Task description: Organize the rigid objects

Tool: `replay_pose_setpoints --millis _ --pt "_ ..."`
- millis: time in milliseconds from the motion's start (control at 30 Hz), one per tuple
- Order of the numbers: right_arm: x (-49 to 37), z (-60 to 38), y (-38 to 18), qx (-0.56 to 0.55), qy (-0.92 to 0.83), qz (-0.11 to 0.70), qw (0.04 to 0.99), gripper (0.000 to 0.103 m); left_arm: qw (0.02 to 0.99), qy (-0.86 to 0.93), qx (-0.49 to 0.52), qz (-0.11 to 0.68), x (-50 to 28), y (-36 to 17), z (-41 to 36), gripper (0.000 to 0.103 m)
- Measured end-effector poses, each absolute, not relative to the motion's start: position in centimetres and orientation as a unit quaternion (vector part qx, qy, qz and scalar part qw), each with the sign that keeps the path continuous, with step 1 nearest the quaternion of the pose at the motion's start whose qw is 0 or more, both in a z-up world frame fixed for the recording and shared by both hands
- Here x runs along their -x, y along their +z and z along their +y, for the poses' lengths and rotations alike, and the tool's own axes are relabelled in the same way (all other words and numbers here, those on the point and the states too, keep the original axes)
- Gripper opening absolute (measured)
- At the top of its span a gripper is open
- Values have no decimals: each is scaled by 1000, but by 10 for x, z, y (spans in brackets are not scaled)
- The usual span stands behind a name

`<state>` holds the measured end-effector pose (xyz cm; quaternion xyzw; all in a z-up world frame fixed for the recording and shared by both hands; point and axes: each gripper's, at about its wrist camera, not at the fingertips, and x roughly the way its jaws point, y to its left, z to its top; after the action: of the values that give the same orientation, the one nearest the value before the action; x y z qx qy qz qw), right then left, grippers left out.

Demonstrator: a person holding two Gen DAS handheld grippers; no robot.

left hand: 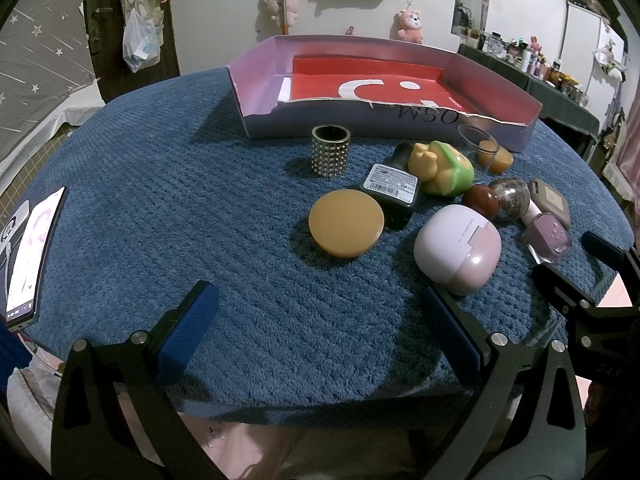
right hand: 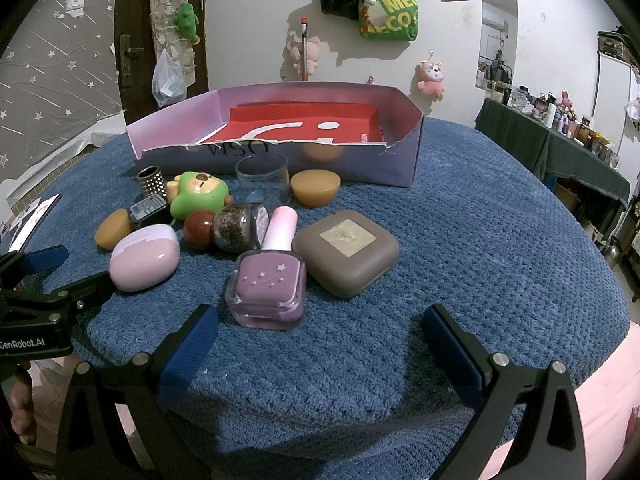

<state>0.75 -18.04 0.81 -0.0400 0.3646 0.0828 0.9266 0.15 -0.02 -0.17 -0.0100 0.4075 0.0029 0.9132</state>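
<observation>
A cluster of small rigid items lies on the blue cloth: a pink oval case (left hand: pixel 458 249) (right hand: pixel 144 258), a yellow round lid (left hand: pixel 346 228), a dark bottle (left hand: pixel 390 188), a green toy (left hand: pixel 442 168) (right hand: pixel 198 196), a studded metal cup (left hand: pixel 331 151), a purple nail-polish bottle (right hand: pixel 270 282) and a brown square compact (right hand: pixel 346 252). Behind them stands an open pink box (left hand: pixel 256 92) (right hand: pixel 400 160) with a red floor. My left gripper (left hand: pixel 320 312) is open and empty near the front edge. My right gripper (right hand: pixel 320 334) is open and empty just short of the nail polish.
A phone (left hand: pixel 28 256) lies at the cloth's left edge. A clear glass cup (right hand: pixel 262 178) and a yellow half-dome (right hand: pixel 316 187) sit against the box front. A red ball (right hand: pixel 199 228) and a glitter jar (right hand: pixel 236 227) lie mid-cluster. Bare cloth spreads to the right.
</observation>
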Motion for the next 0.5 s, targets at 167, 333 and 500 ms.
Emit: replay_pose_setpoints --millis 167,333,500 --pt "-7 -180 7 40 84 365 926 103 913 3 10 408 -1 -2 0 103" --pt "-6 -181 8 40 86 367 925 103 913 3 10 407 -1 -2 0 103" --pt "-4 -182 10 43 89 370 924 103 913 3 10 407 -1 -2 0 103"
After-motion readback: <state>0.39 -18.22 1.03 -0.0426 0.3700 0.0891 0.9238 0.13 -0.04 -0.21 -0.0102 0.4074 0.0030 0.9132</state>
